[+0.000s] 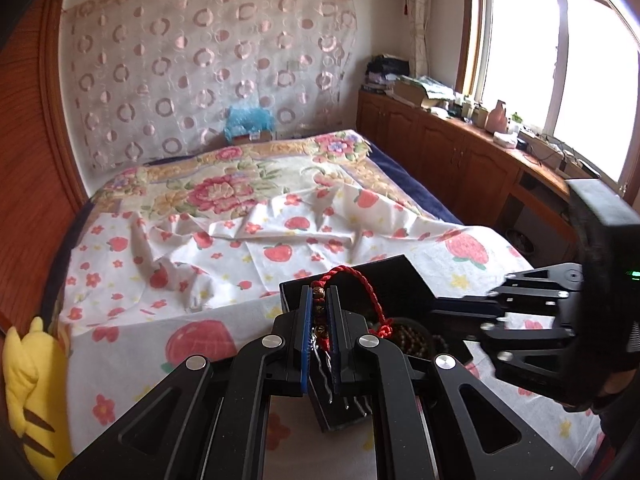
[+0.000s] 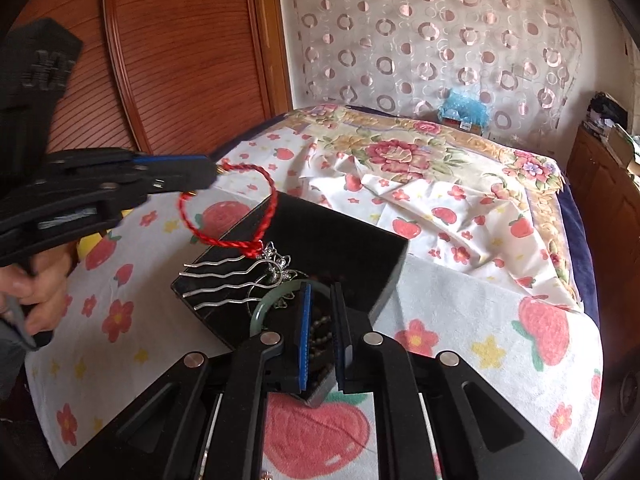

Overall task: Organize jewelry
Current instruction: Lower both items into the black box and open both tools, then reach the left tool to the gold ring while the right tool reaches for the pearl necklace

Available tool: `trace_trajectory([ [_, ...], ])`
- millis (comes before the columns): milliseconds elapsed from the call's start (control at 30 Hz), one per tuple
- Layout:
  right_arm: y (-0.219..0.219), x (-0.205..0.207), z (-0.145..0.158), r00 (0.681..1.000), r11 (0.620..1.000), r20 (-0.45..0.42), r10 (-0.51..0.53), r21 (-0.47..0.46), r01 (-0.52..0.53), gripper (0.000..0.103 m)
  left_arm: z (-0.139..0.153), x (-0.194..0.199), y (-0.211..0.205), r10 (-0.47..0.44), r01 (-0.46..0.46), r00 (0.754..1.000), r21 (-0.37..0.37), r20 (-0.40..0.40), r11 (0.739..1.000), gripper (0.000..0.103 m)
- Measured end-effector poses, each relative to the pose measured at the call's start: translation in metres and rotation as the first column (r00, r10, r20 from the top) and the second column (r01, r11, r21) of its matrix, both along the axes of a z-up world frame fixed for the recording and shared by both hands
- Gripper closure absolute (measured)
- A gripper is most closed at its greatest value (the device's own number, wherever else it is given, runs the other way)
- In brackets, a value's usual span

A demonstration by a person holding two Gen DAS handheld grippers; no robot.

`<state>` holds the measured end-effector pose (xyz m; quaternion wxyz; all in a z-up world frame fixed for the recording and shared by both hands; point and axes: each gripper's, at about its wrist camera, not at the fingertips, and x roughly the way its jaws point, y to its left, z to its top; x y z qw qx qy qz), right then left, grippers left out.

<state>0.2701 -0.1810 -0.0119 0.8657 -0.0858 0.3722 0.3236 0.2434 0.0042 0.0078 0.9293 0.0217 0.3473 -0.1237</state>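
The red cord bracelet (image 2: 232, 208) is pinched at its beaded end by the clenched left gripper (image 2: 216, 174), its loop hanging toward the black box (image 2: 344, 252) at frame centre, over which the right gripper (image 2: 322, 320) is held, narrowly parted and seemingly gripping nothing

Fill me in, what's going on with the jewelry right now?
The left gripper is shut on a red braided bracelet, holding it up over the black box on the bed. A silver hair comb and green bangle lie in the box. The right gripper hovers over it, nearly closed around a bead strand.
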Motion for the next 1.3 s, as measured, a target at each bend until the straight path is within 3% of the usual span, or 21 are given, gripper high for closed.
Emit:
trace_trajectory([
  [267, -0.024, -0.011, 0.009, 0.998, 0.998, 0.039, -0.053, 0.015, 0.053, 0.090, -0.015, 0.023, -0.012, -0.040, 0.042, 0.997, 0.021, -0.063, 0.999, 0.097],
  [467, -0.040, -0.019, 0.016, 0.995, 0.997, 0.059, -0.076, 0.021, 0.075, 0.090, -0.014, 0.021, -0.021, -0.048, 0.050, 0.997, 0.038, -0.061, 0.998, 0.095],
  [533, -0.045, -0.022, 0.016, 0.995, 0.996, 0.057, -0.081, 0.027, 0.080, 0.090, -0.011, 0.015, -0.021, -0.049, 0.051, 0.997, 0.037, -0.058, 0.998, 0.090],
  [600, -0.049, -0.027, 0.016, 0.995, 0.996, 0.056, -0.088, 0.028, 0.086, 0.090, -0.009, 0.007, -0.021, -0.045, 0.047, 0.998, 0.040, -0.051, 0.998, 0.077],
  [833, -0.055, -0.060, 0.012, 0.995, 0.996, 0.048, -0.086, 0.023, 0.085, 0.090, 0.001, -0.039, -0.016, -0.051, 0.052, 0.998, 0.041, -0.023, 0.998, 0.074],
  [933, -0.056, -0.077, 0.005, 0.996, 0.997, 0.040, -0.079, 0.014, 0.078, 0.077, 0.000, -0.058, -0.016, -0.049, 0.050, 0.999, 0.051, -0.011, 0.997, 0.069],
  [1300, -0.052, -0.110, -0.034, 0.997, 0.998, -0.058, -0.058, -0.024, 0.057, 0.077, -0.038, -0.097, 0.006, 0.003, 0.001, 0.995, 0.040, -0.100, 0.999, 0.069],
])
